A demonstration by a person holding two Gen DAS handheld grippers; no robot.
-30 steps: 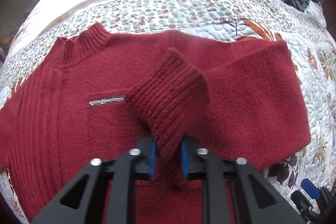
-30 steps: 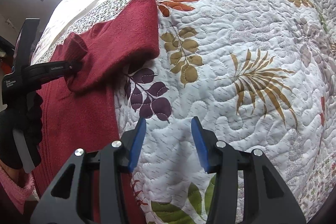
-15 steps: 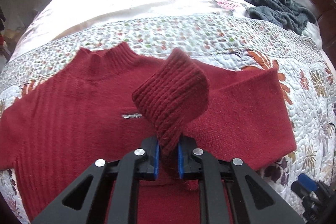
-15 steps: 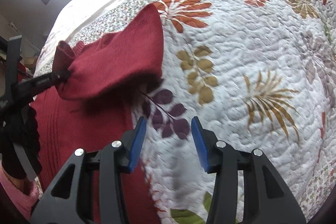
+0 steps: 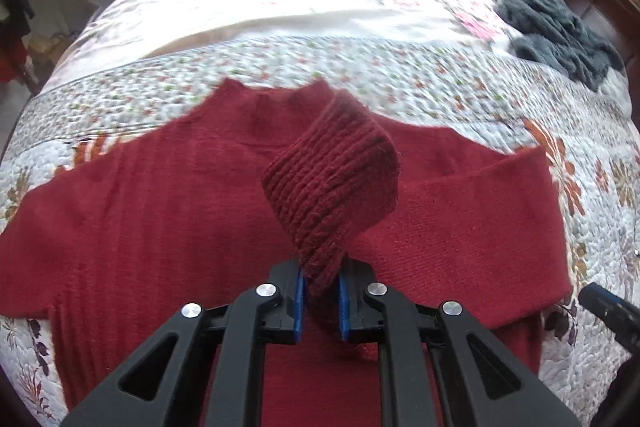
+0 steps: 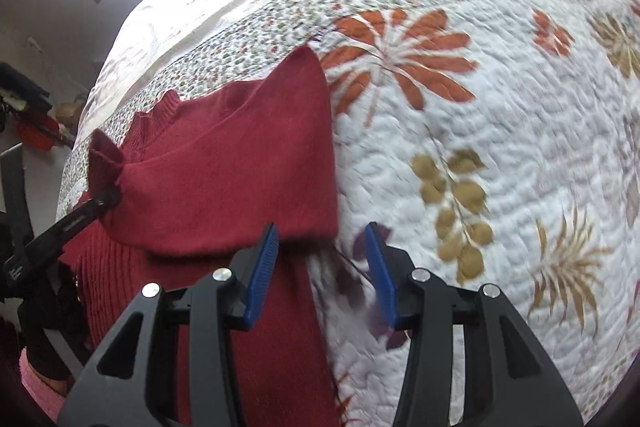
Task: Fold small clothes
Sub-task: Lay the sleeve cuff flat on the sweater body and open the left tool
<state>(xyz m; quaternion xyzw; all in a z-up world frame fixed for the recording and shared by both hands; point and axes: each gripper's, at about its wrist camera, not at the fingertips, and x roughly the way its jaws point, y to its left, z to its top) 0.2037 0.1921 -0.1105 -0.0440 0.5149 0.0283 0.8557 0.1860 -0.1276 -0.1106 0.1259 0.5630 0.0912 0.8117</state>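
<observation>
step in hand, as i judge it: folding one sleeve in across the body of the red sweater [image 5: 168,227]. the garment lies flat on the floral quilt [image 5: 360,67] of a bed, collar toward the far edge, hem toward the near edge and running out of the left wrist view under the tool.

left gripper [image 5: 320,301]: blue pads pinching the ribbed cuff [image 5: 336,183] of the sleeve, cuff bunched and held up off the sweater body, over the chest just below the collar [image 5: 268,99]. the sleeve [image 5: 488,223] trails from the cuff to a fold at the sweater's right-hand side in this view. the other sleeve lies spread out flat toward the left edge of the quilt, not yet folded.

right gripper [image 6: 322,267]: pads spread apart, nothing between them, hovering low over the sleeve fold where red knit meets quilt. one pad over the knit, the other over bare quilt.

next move, my guess: lay the cuff down flat across the chest and let go; right tool could press or square the fold edge first. knit is thick and soft, likely to spring back and bulge at the crease.

look of it: deep red, fuzzy, ribbed panels down the body. a crumpled grey fleece item [image 5: 560,31] sits near the far right corner, well apart.
</observation>
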